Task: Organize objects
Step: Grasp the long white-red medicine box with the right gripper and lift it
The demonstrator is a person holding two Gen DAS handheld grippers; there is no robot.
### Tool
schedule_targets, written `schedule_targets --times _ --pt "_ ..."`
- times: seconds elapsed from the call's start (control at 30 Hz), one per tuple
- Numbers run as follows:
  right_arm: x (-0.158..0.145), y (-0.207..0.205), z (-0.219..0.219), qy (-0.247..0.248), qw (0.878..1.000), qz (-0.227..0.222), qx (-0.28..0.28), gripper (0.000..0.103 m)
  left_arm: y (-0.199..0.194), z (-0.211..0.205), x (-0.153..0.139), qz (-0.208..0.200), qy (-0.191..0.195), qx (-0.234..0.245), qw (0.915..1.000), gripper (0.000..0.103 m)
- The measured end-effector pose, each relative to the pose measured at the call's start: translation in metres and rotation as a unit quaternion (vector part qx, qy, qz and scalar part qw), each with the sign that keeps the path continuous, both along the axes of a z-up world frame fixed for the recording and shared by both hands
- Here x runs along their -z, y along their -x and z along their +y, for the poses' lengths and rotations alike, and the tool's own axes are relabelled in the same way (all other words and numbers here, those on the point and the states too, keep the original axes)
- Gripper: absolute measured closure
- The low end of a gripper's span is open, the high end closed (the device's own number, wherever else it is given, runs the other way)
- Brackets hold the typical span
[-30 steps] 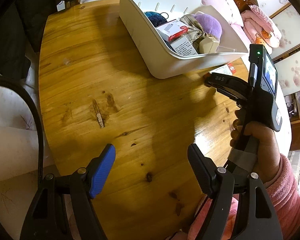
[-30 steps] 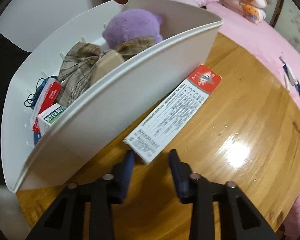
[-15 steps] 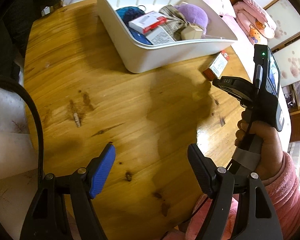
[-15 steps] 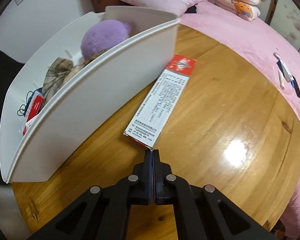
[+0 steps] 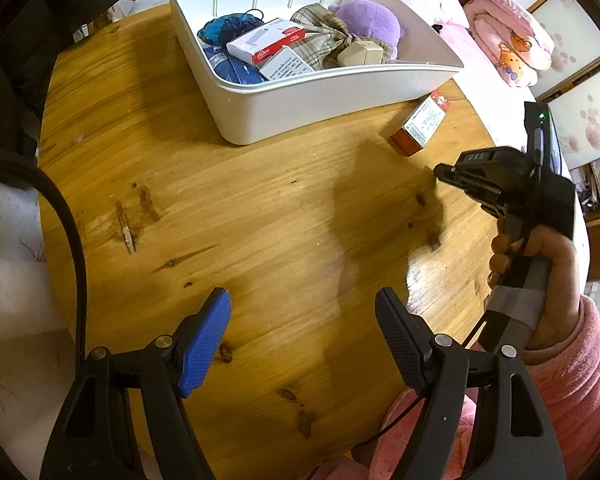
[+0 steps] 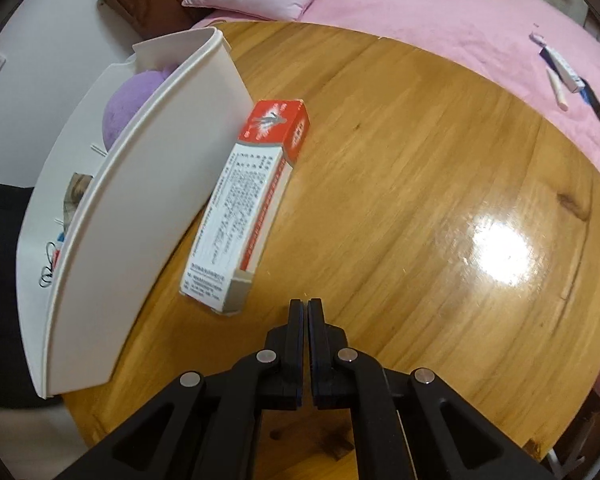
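Note:
A long red and white box [image 6: 246,204] lies flat on the round wooden table [image 6: 420,184], against the outer wall of a white bin [image 6: 152,184]; it also shows in the left wrist view [image 5: 422,124]. The bin [image 5: 300,92] holds a purple plush toy [image 5: 366,16], a plaid cloth, small boxes and dark pouches. My right gripper [image 6: 308,308] is shut and empty, a little short of the box's near end; it also shows in the left wrist view [image 5: 444,172]. My left gripper [image 5: 304,328] is open and empty over the table's near part.
A pink bed [image 6: 440,12] with pillows lies beyond the table's far edge, with pens and small items [image 6: 568,76] on it. A dark cable [image 5: 66,232] runs at the left. The table edge is close below both grippers.
My right gripper closed without holding anything and drew back from the box, which now lies a little farther off. The left gripper pulled back, still open.

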State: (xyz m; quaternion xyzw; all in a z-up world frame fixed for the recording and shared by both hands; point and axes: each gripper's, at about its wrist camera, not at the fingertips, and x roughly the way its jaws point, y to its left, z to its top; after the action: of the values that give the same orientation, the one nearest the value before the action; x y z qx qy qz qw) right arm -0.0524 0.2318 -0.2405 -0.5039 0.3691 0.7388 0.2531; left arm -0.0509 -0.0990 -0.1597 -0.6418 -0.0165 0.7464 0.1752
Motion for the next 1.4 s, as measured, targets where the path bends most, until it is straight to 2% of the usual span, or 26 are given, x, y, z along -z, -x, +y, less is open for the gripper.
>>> schedule_targets --times 0.07,0.13,0.2,0.23,0.27,0.33,0.53,0.63,0.67,1.1,1.4 --pt "0.002 0.003 0.010 0.010 1.000 0.006 -0.006 0.094 -0.002 0.003 0.002 -0.007 0.002 -0.007 1.0000 0.025" --pt "0.001 0.004 0.014 0.027 0.999 0.013 -0.014 0.080 -0.004 0.009 0.003 -0.010 0.004 -0.013 0.9999 0.025" --pt "0.002 0.010 0.021 0.047 0.998 0.021 -0.023 0.056 -0.004 0.015 0.002 -0.008 0.005 -0.019 0.9998 0.025" --pt "0.002 0.011 0.023 0.055 0.998 0.023 -0.025 0.053 -0.004 0.019 0.000 -0.006 0.004 -0.023 0.9997 0.025" --pt "-0.014 0.015 0.010 0.064 0.997 0.024 -0.027 0.050 -0.004 0.022 -0.001 -0.003 0.002 -0.027 0.9996 0.025" --pt "-0.032 0.030 0.008 0.072 0.997 0.021 -0.036 0.050 -0.004 0.029 -0.004 0.002 0.000 -0.036 0.9994 0.025" --pt "-0.041 0.053 0.022 0.077 0.995 0.015 -0.066 0.046 -0.007 0.047 -0.005 -0.004 -0.002 -0.073 0.9973 0.025" --pt "-0.034 0.076 0.039 0.079 0.994 0.005 -0.081 0.046 -0.007 0.054 -0.007 -0.003 -0.003 -0.094 0.9956 0.025" --pt "-0.038 0.063 0.036 0.079 0.993 0.001 -0.085 0.046 -0.007 0.056 -0.008 -0.001 -0.003 -0.103 0.9947 0.025" --pt "-0.027 0.101 0.050 0.078 0.987 -0.048 -0.134 0.046 -0.010 0.076 -0.004 -0.003 -0.017 -0.180 0.9835 0.025" --pt "-0.026 0.105 0.059 0.065 0.986 -0.055 -0.143 0.046 -0.017 0.087 0.003 -0.013 -0.018 -0.199 0.9798 0.025"
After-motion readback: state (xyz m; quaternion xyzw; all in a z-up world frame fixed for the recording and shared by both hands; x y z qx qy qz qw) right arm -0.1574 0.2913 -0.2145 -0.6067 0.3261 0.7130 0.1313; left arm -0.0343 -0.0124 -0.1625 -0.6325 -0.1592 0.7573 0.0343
